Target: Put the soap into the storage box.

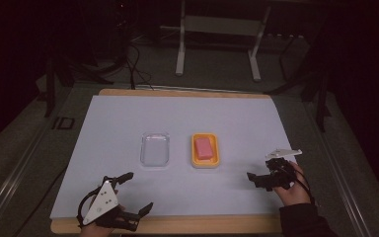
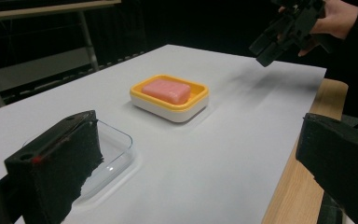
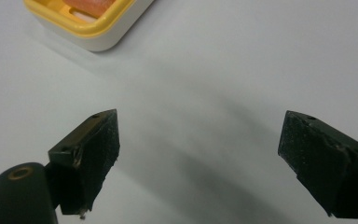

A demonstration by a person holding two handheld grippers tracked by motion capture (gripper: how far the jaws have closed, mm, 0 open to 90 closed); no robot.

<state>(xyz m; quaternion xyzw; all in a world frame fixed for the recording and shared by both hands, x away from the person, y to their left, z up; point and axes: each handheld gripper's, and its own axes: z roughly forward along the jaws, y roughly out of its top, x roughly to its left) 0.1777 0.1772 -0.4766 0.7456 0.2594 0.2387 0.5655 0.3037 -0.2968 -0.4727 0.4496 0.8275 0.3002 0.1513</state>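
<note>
Soap, a pink bar, lies inside the yellow dish near the middle of the white table; in the high view its long axis runs away from me toward the far edge, in line with the dish's own long sides. Just to its left, apart from it, the clear tray lies with the same orientation. In the left claw view the yellow dish is seen corner-on, the soap slanting across it, and the clear tray sits partly behind my left jaw.

My left claw hangs over the near left corner of the table, jaws spread wide and holding nothing. My right claw is over the near right part, jaws also wide apart and empty; in the left claw view it hovers above the sheet. In the right claw view a corner of the dish lies ahead and to the left of my jaws, with bare white surface between them.

Open sheet surrounds both containers on all sides. A wooden border shows along the near edge, and the white sheet stops short of it.
</note>
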